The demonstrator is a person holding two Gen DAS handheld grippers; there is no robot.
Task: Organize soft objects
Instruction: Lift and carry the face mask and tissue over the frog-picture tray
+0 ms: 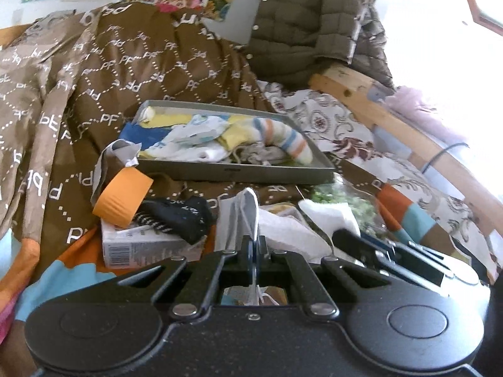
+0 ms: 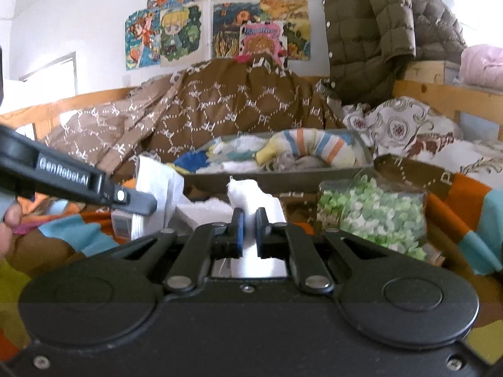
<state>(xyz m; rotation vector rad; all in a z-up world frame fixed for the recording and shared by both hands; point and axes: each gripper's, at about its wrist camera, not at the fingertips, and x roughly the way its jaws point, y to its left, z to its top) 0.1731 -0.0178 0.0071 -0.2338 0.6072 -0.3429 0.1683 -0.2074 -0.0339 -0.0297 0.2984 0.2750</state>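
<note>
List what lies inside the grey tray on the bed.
Inside the grey tray: a striped sock, white baby clothes, yellow cloth and blue fabric. The tray's floor is covered.

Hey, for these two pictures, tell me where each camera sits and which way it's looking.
Left wrist: on the left gripper, facing along its fingers over the bed to the grey tray; its jaws pinch a white cloth; the right gripper shows at the right.
Right wrist: on the right gripper, facing the same tray, clamped on a white cloth; the left gripper and a hand show at the left.
Shared: tray, striped sock, brown quilt.
</note>
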